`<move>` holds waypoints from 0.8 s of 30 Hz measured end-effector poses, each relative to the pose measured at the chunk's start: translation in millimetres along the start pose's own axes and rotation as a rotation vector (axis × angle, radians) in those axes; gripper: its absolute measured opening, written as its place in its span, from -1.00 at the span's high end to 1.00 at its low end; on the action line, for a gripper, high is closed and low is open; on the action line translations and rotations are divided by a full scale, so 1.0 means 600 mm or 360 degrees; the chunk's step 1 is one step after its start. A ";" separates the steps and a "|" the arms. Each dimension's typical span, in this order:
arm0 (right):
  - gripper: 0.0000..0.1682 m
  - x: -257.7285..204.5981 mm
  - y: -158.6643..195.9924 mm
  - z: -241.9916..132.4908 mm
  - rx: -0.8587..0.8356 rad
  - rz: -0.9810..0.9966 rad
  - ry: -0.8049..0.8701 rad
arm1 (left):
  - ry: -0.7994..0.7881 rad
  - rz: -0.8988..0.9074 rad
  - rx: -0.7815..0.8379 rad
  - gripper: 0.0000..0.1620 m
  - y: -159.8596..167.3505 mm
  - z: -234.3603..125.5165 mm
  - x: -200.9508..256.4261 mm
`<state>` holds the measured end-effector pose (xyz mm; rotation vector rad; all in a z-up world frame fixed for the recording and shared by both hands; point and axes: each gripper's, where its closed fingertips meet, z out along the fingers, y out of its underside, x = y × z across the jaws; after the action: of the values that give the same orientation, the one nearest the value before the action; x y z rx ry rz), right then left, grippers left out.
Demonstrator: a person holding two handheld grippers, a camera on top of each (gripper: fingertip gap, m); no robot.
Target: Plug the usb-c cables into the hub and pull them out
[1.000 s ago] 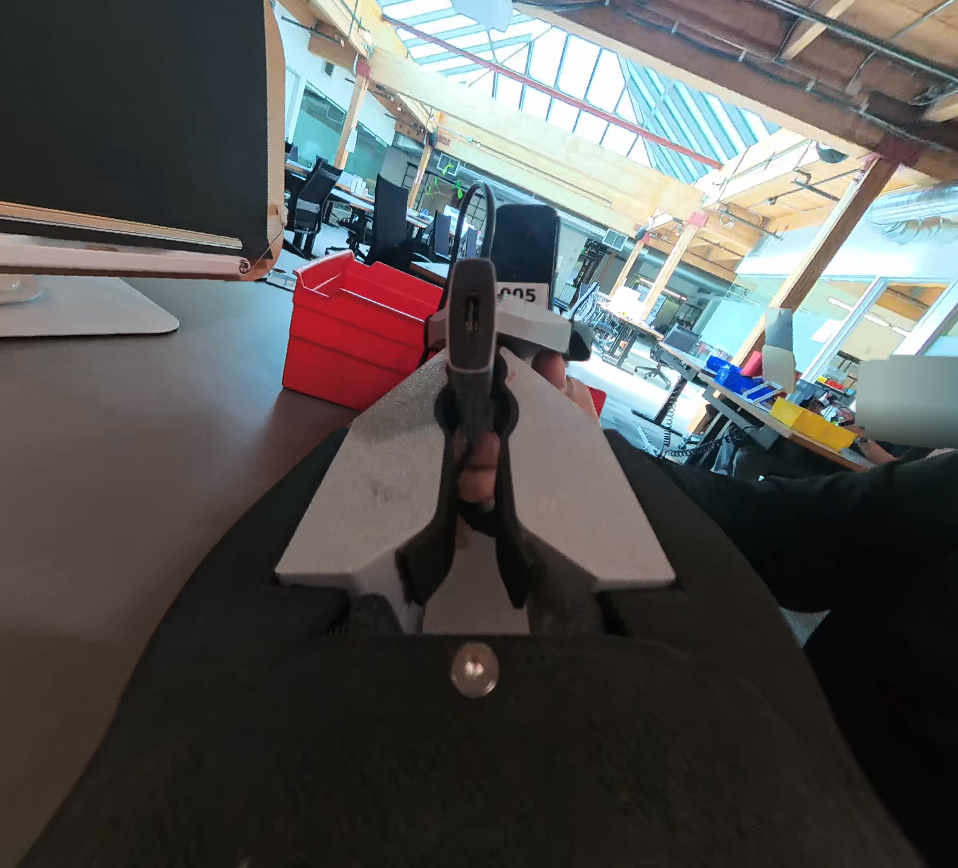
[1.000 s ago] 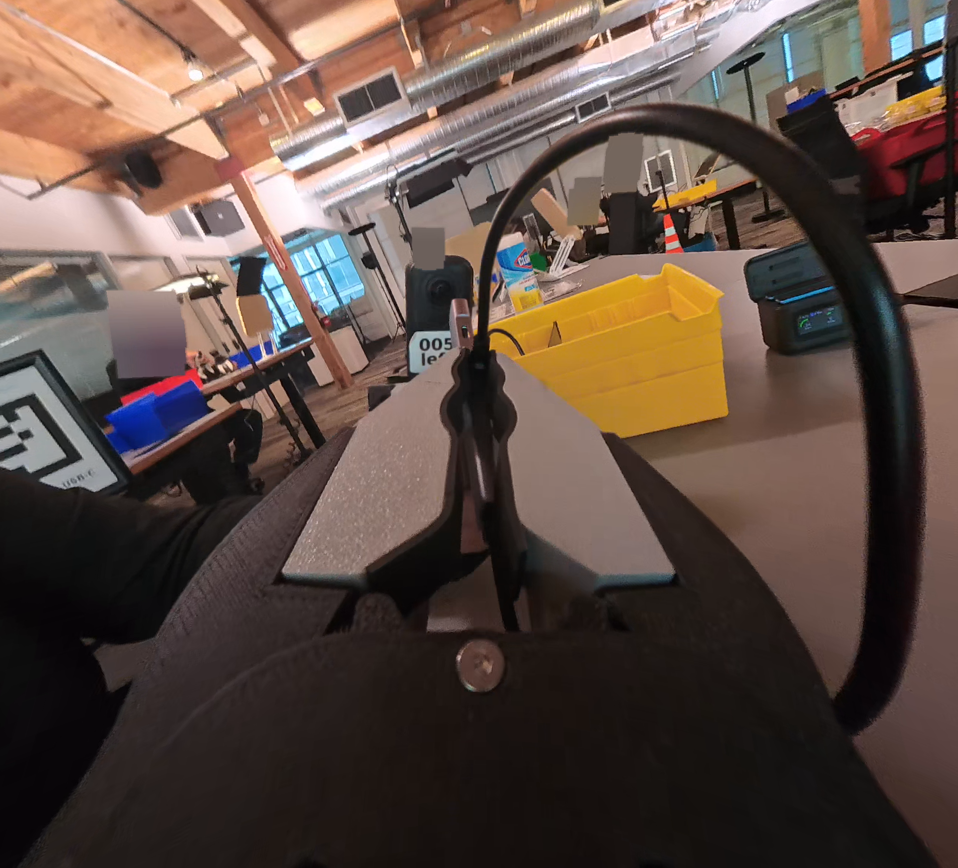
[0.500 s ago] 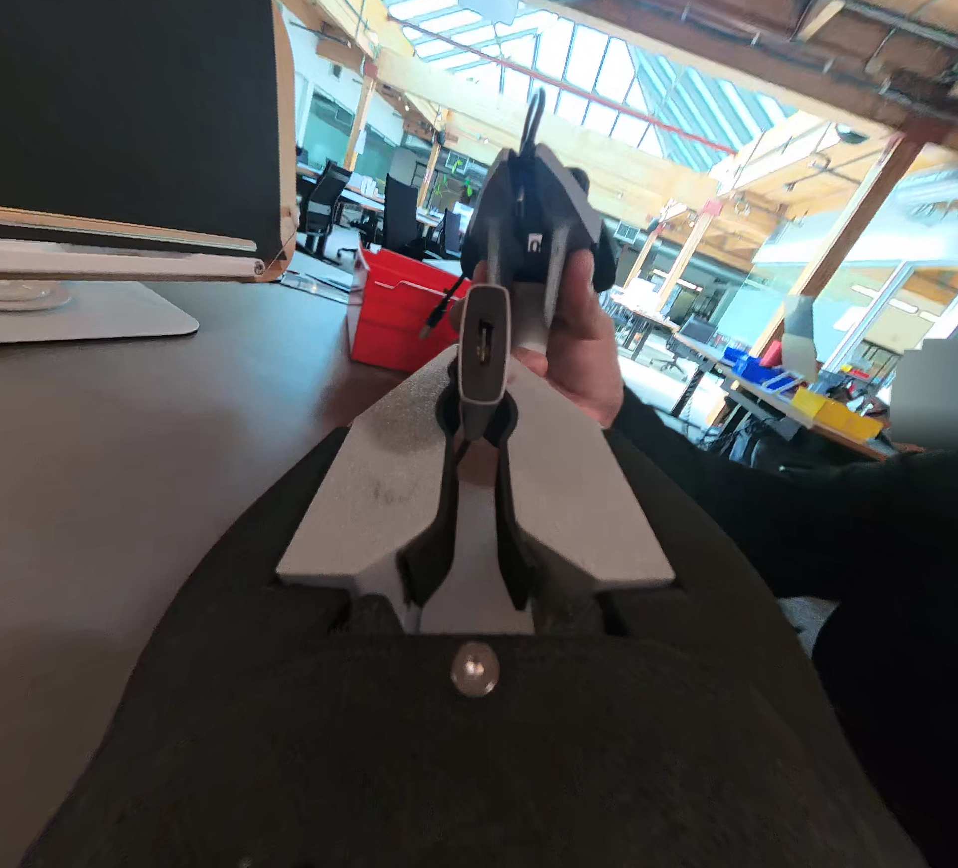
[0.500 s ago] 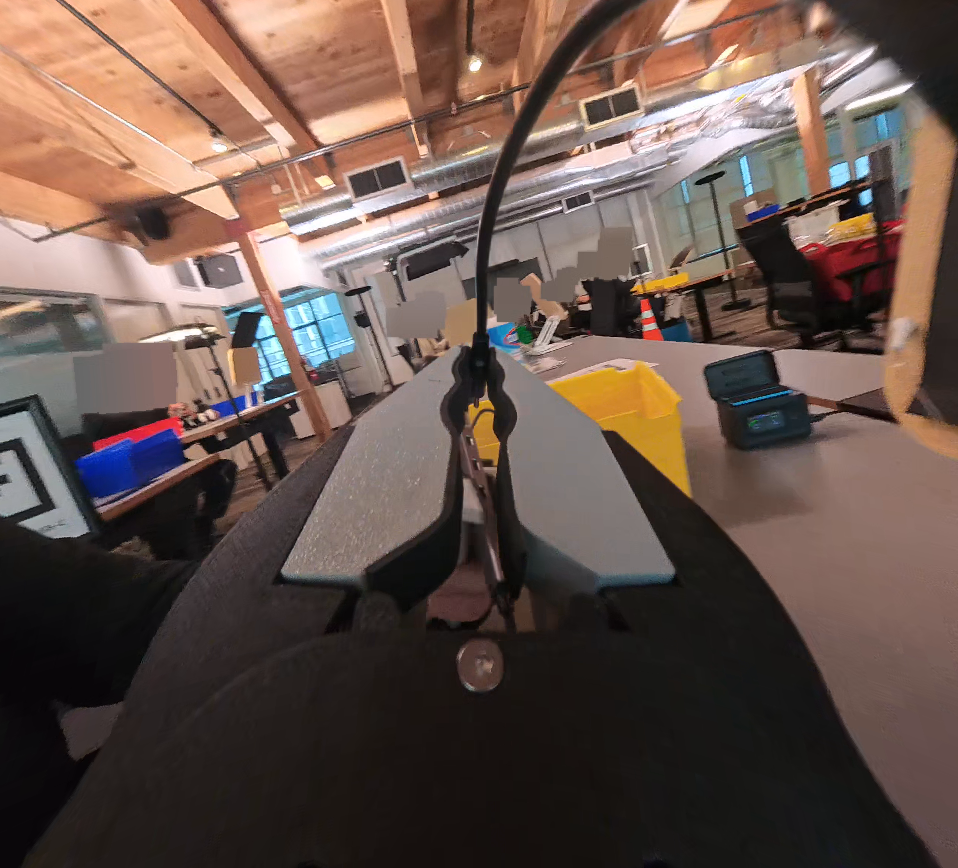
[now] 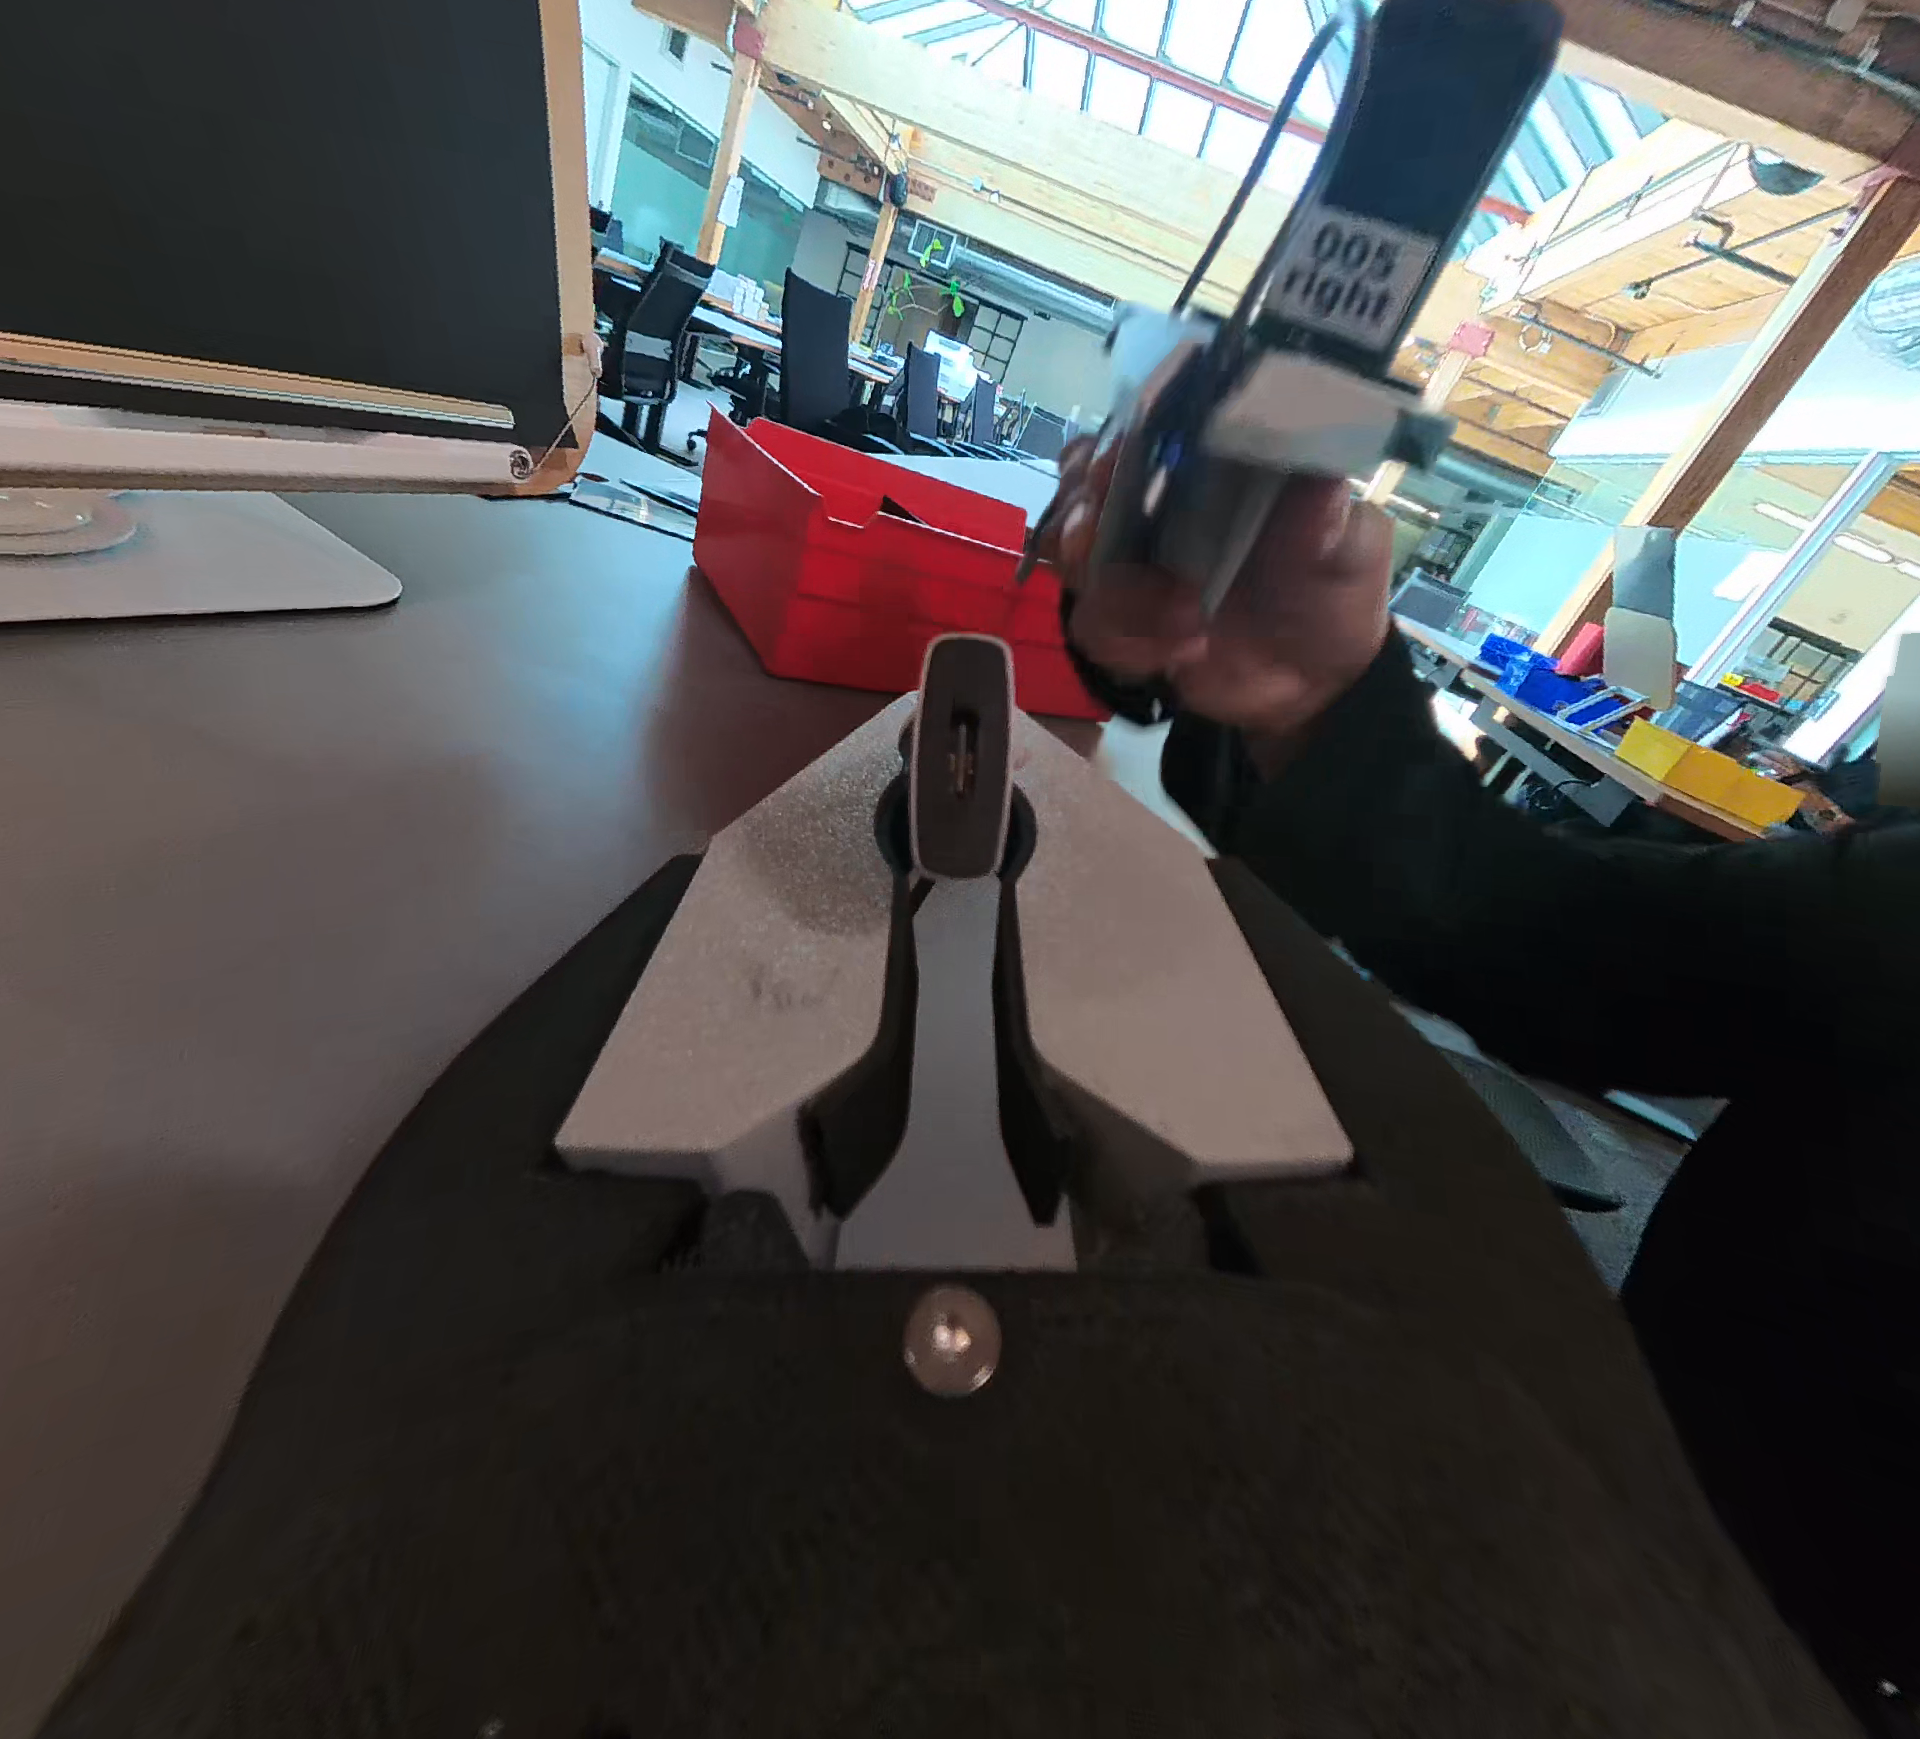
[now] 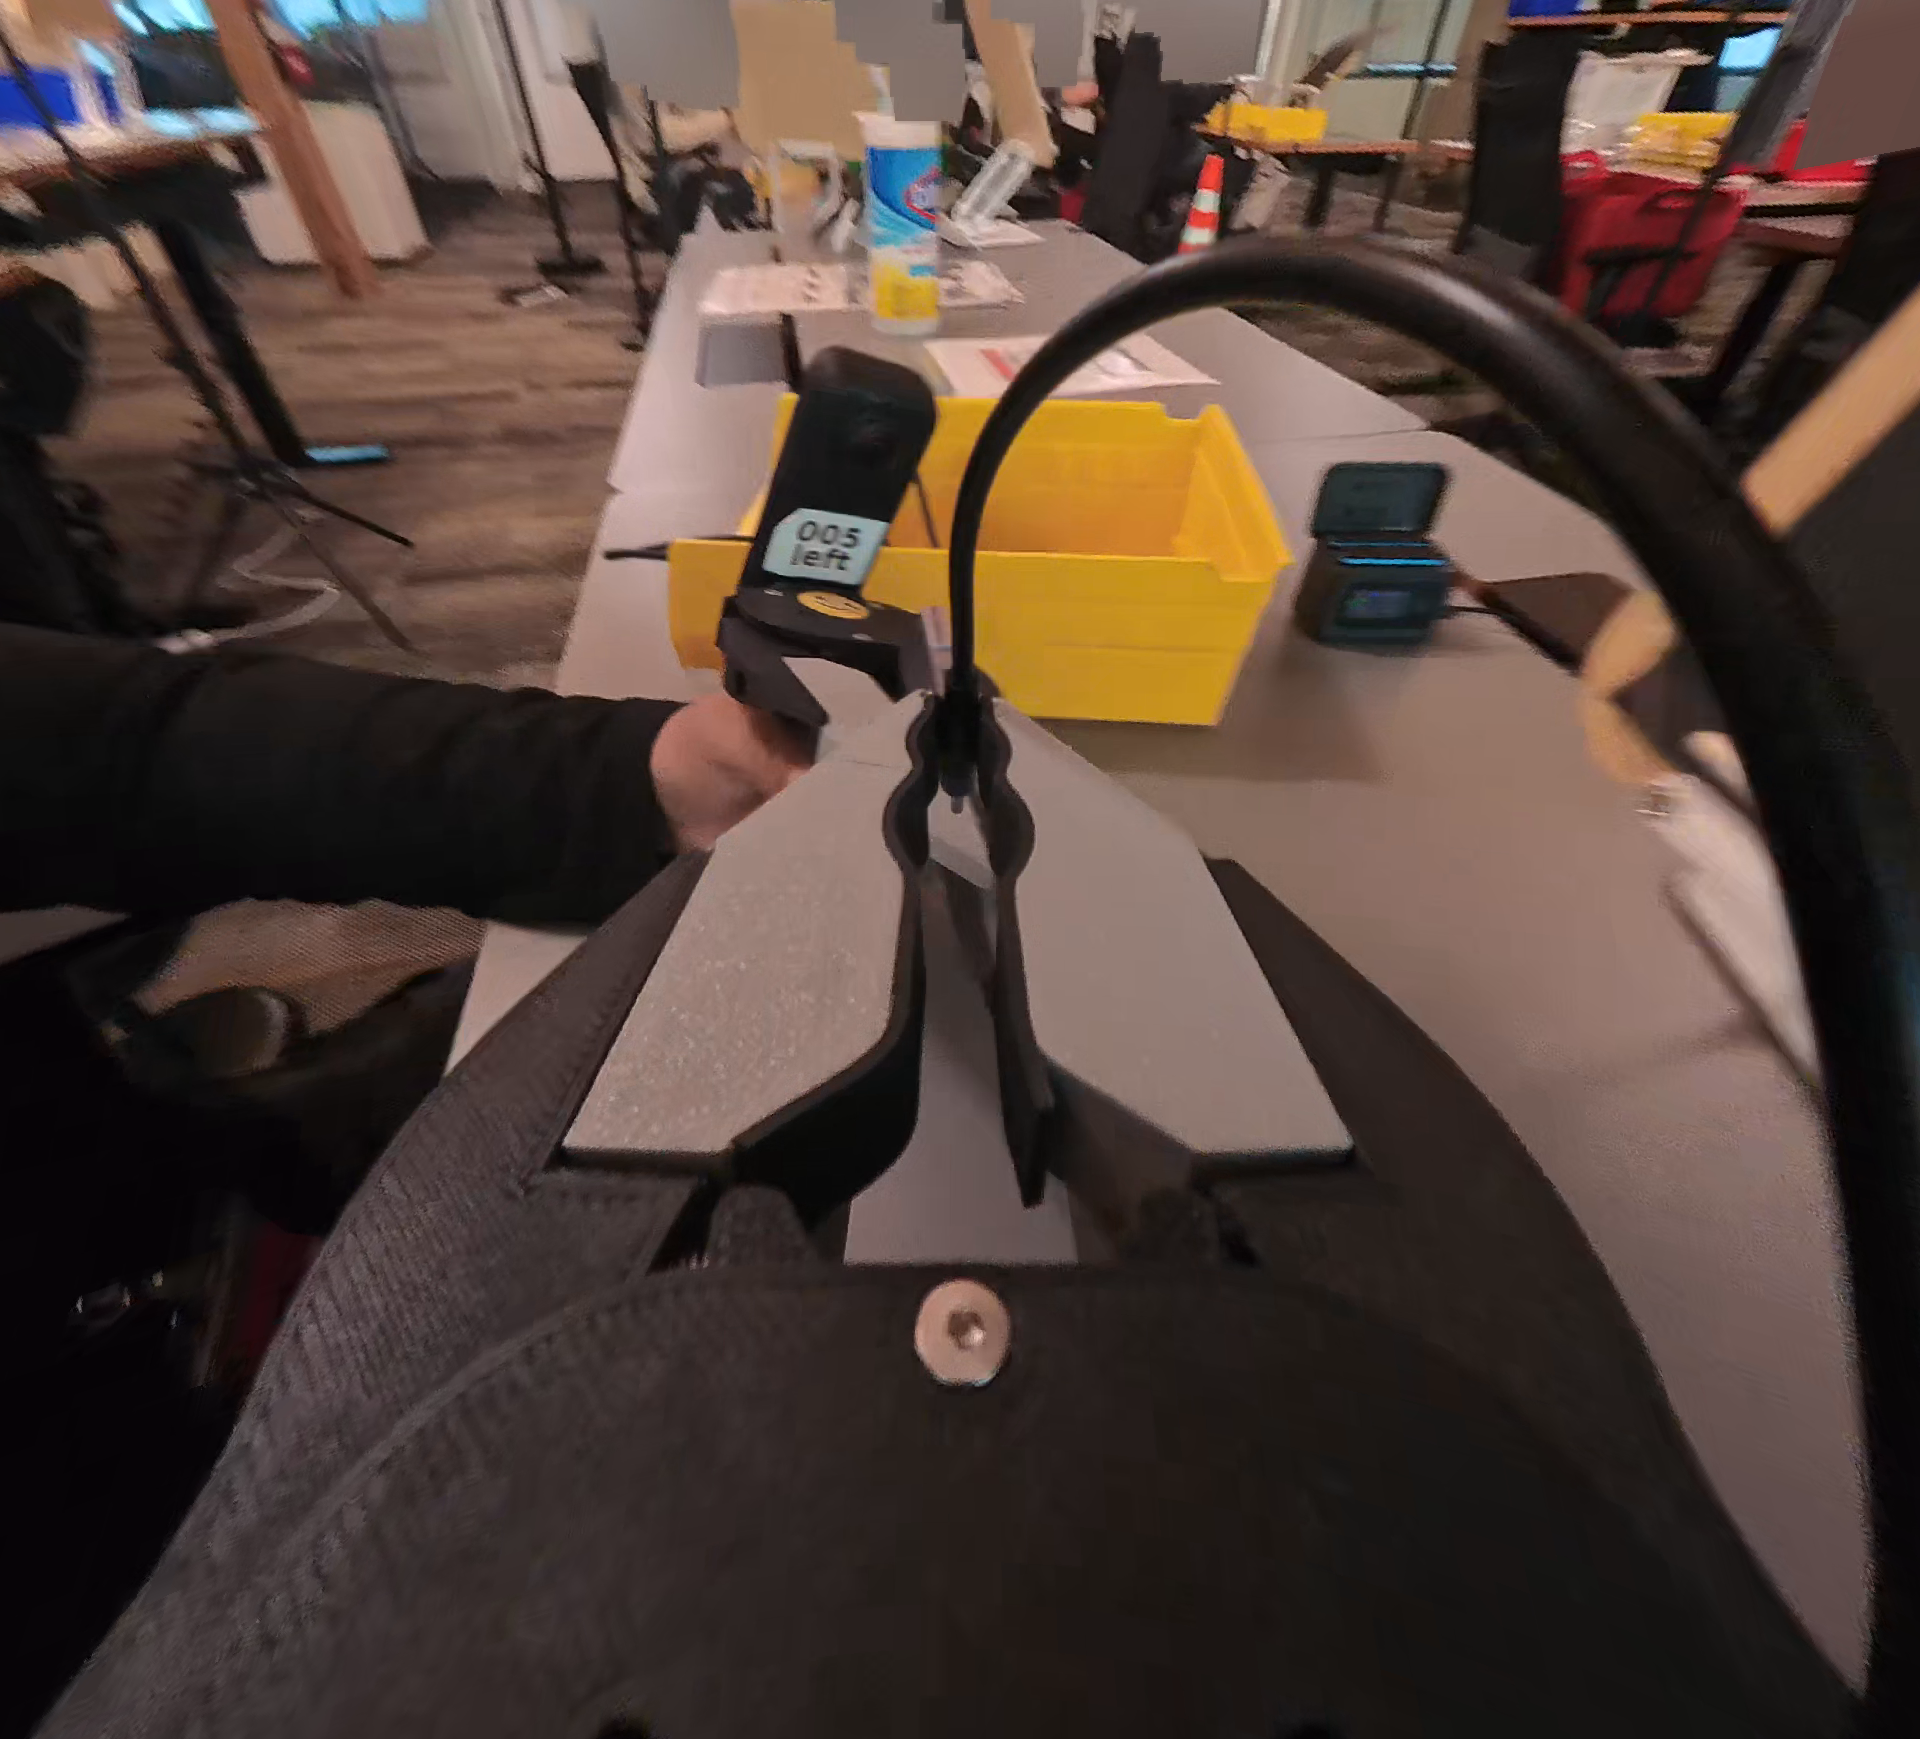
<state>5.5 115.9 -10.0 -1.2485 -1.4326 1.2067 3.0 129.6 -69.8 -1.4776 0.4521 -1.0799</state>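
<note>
Hub [image 5: 961,759] is being clamped by the left gripper [image 5: 958,816] near the red bin [image 5: 862,588]; cable [image 6: 1455,401] is being pinched by the right gripper [image 6: 958,759].

Hub [image 5: 964,780]: smooth satin metal shell. Left gripper [image 5: 961,806] fingers [image 5: 790,941] grainy matt grey plastic. Cable [image 6: 1351,318] glossy black rubber. Red bin [image 5: 862,588], yellow bin [image 6: 1101,588] shiny plastic. Table [image 5: 312,806] matt, smooth.

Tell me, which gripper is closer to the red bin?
The right. The right gripper, shut on a black cable, hovers in front of the red bin. The left gripper, holding the hub, sits farther back over the table.
</note>
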 end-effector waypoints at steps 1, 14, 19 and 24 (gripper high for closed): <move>0.97 0.013 -0.017 -0.033 -0.0037 -0.0047 0.0066 | 0.0000 0.0005 -0.0008 0.91 0.001 0.001 0.001; 0.97 0.265 0.096 -0.636 -0.1609 -0.0010 0.1317 | -0.0011 -0.0031 0.0006 0.92 -0.004 -0.003 -0.002; 0.96 0.191 0.343 -0.661 -0.2057 0.0472 0.0983 | -0.0003 -0.0030 -0.0051 0.92 0.010 0.004 0.000; 0.96 0.145 0.343 -0.510 -0.1559 0.0809 0.0620 | -0.0002 -0.0025 -0.0092 0.92 0.019 0.007 0.001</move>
<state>326.3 246.9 -162.7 -2.4675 -1.4727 0.4361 10.2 129.1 -79.8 -1.5347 0.4754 -1.0860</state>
